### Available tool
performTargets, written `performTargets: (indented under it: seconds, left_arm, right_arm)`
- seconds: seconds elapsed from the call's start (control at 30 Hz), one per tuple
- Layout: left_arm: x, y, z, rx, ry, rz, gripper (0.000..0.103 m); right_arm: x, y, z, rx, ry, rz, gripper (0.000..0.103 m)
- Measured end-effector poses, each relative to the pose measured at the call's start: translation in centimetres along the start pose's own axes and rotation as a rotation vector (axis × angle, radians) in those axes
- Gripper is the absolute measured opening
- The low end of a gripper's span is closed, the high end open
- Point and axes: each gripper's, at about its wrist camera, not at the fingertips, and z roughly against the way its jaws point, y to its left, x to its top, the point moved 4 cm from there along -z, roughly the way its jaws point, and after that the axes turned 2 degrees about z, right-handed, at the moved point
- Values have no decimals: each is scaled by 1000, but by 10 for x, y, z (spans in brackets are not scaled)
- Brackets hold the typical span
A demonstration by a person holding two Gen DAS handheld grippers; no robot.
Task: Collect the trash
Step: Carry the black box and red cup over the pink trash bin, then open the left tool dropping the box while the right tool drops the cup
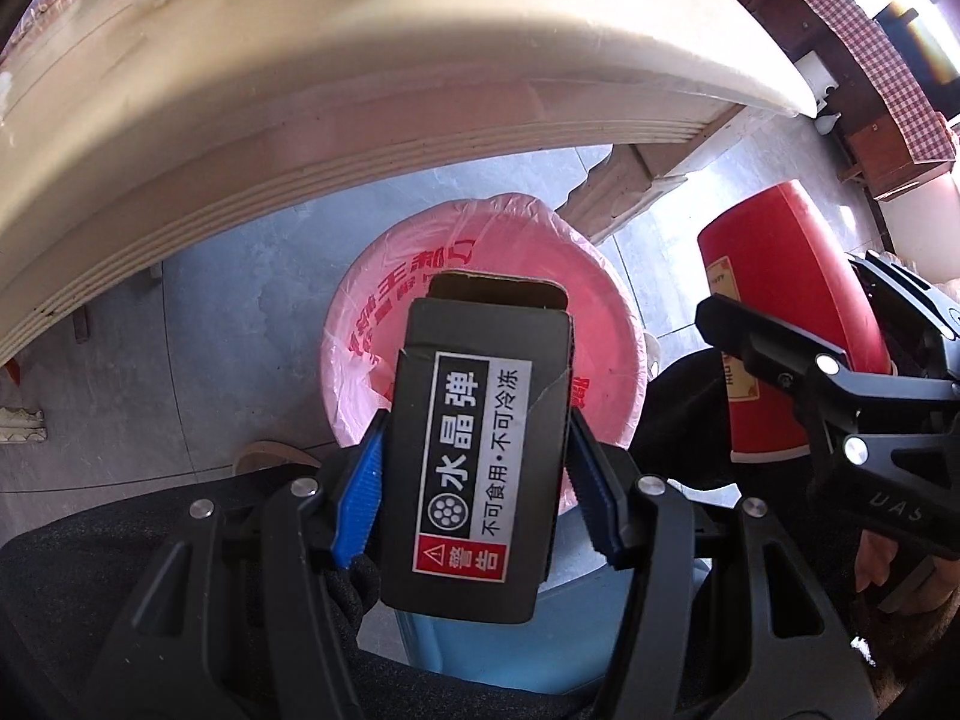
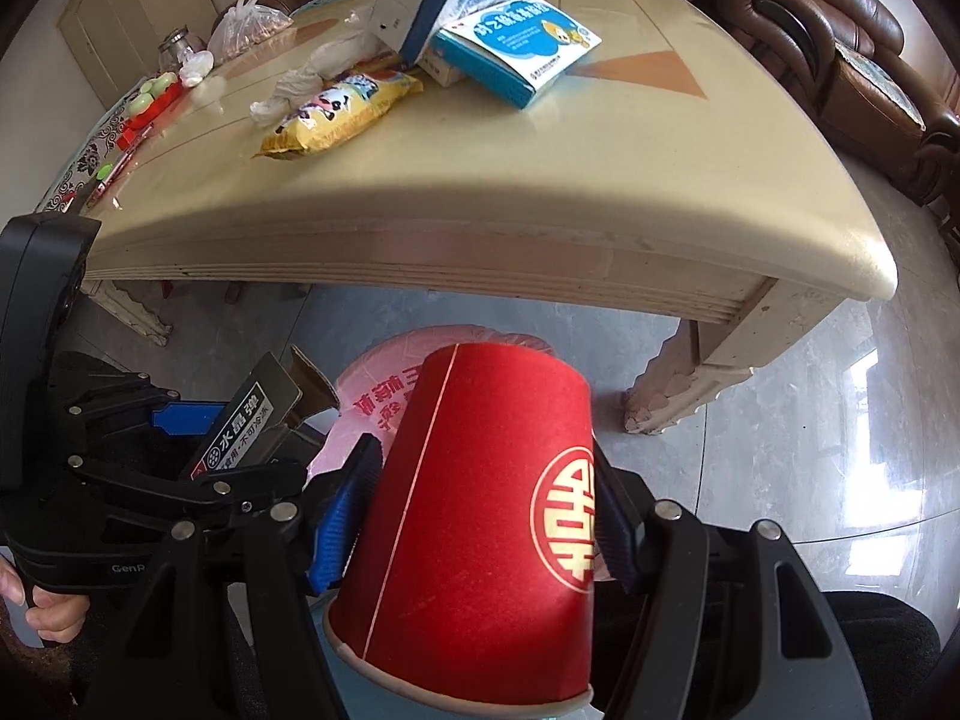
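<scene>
Left wrist view: left tongs clamp a dark cardboard box by its long sides, right above the pink-lined bin; light, crushable, hold is fine. Right wrist view: right tongs grip an upturned red paper cup mid-wall above the same bin, thin and squashy; more trash sits on the desk.

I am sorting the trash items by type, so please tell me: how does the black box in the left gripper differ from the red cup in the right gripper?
The black box is flat-sided cardboard with a white warning label; the red cup is round, tapered paper with a gold emblem. The box's far flap is open; the cup is held with its rim toward the camera. Both are clamped between blue pads above the pink-lined bin.
</scene>
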Motion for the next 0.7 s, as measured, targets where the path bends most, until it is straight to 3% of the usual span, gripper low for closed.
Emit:
performTargets:
  seconds: [0.7]
  left_arm:
    - [-4,27,-91,7,171,163,56]
  right_arm:
    - [-21,-26,-101,24,180,-69,64]
